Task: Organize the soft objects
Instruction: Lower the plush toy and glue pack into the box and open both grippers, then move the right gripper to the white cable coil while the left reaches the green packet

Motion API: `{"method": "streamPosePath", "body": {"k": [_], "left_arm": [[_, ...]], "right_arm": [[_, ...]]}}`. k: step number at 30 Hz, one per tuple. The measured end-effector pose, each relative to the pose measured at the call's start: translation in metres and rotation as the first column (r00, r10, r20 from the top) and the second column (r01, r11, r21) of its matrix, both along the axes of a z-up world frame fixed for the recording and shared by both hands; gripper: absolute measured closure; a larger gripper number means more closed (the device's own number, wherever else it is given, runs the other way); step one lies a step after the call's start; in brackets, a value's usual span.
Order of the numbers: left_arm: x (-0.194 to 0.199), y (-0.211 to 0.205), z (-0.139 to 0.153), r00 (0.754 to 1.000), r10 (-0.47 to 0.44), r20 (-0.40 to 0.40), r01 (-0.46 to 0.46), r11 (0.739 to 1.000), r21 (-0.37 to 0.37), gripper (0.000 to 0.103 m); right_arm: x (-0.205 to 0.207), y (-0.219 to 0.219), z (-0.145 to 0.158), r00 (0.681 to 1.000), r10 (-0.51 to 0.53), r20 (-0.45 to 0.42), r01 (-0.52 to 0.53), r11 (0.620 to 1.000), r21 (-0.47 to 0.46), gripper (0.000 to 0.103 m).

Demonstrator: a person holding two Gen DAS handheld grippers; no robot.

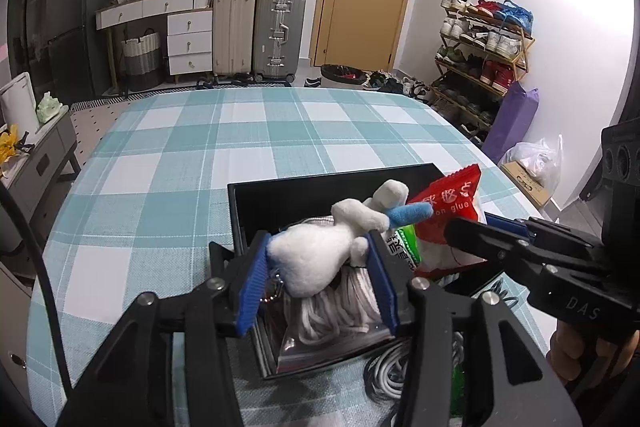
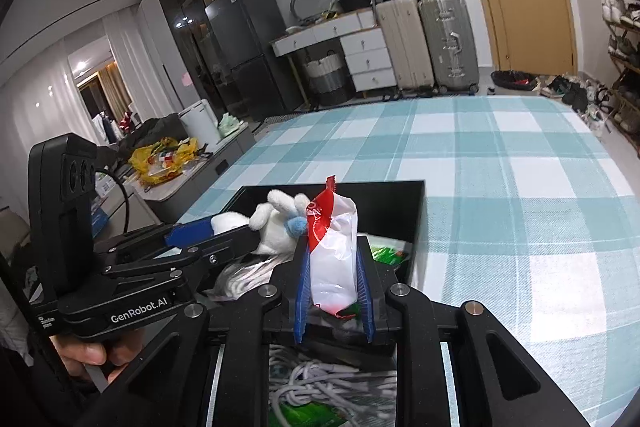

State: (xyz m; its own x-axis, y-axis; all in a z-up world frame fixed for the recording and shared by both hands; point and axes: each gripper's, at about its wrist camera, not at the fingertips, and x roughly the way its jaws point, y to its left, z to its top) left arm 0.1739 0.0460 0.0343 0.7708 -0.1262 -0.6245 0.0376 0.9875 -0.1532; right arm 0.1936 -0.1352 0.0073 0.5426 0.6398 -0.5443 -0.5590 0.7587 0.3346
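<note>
My left gripper (image 1: 320, 247) is shut on a white plush toy (image 1: 320, 255) with a blue part, held over the black box (image 1: 280, 195) on the checked table. My right gripper (image 2: 334, 259) is shut on a red and white plastic packet (image 2: 334, 247), also above the black box (image 2: 384, 195). The packet also shows in the left wrist view (image 1: 448, 211), just right of the plush, with the right gripper's fingers (image 1: 480, 239) on it. The plush also shows in the right wrist view (image 2: 276, 223). A bag of white cord (image 1: 344, 311) lies in the box under the plush.
A green packet (image 1: 404, 243) lies in the box. Coiled grey cables (image 2: 320, 383) lie near the box's front edge. The teal checked tablecloth (image 1: 200, 155) stretches beyond the box. Suitcases, drawers, a door and a shoe rack stand far behind.
</note>
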Motion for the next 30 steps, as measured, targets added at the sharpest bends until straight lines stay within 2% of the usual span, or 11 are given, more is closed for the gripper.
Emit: {"method": "streamPosePath", "body": {"k": [3,7,9,11,13,14,15,18,26,30], "left_arm": [[-0.005,-0.001,0.004,1.0,0.003,0.015,-0.003,1.0,0.012,0.048],[-0.014,-0.005,0.011,0.999,-0.015,0.039,0.013,0.999,0.033,0.038],[-0.019,-0.007,0.014,0.999,-0.015,0.049,0.013,0.999,0.046,0.023],[-0.025,-0.009,0.019,0.997,-0.008,0.071,0.004,0.998,0.059,0.018],[-0.032,-0.01,0.022,0.996,-0.011,0.084,0.005,0.997,0.073,0.012],[-0.034,-0.011,0.023,0.996,-0.01,0.087,0.003,0.997,0.079,0.006],[-0.038,-0.012,0.024,0.996,-0.007,0.094,-0.002,0.996,0.087,0.001],[-0.047,-0.014,0.024,0.995,-0.005,0.096,-0.005,0.995,0.103,0.0],[-0.07,-0.014,0.014,0.996,0.014,0.083,-0.024,0.992,0.123,0.0],[-0.075,-0.011,0.008,0.997,0.038,0.068,-0.045,0.993,0.109,0.0]], "right_arm": [[-0.005,-0.001,0.004,0.995,-0.061,0.074,0.066,0.995,-0.071,0.07],[-0.011,-0.011,0.012,0.991,-0.082,0.11,0.091,0.992,-0.086,0.059],[-0.015,-0.016,0.016,0.99,-0.081,0.115,0.092,0.992,-0.09,0.05],[-0.02,-0.022,0.018,0.989,-0.085,0.121,0.097,0.991,-0.092,0.032],[-0.029,-0.027,0.022,0.986,-0.089,0.143,0.103,0.99,-0.092,0.021],[-0.033,-0.029,0.023,0.985,-0.089,0.15,0.105,0.99,-0.099,0.016],[-0.036,-0.031,0.024,0.984,-0.09,0.151,0.106,0.989,-0.104,0.015],[-0.045,-0.036,0.023,0.988,-0.085,0.129,0.099,0.989,-0.106,0.003],[-0.058,-0.044,0.009,0.993,-0.09,0.075,0.096,0.992,-0.08,0.001],[-0.061,-0.041,0.004,0.995,-0.073,0.062,0.079,0.993,-0.089,0.001]]}}
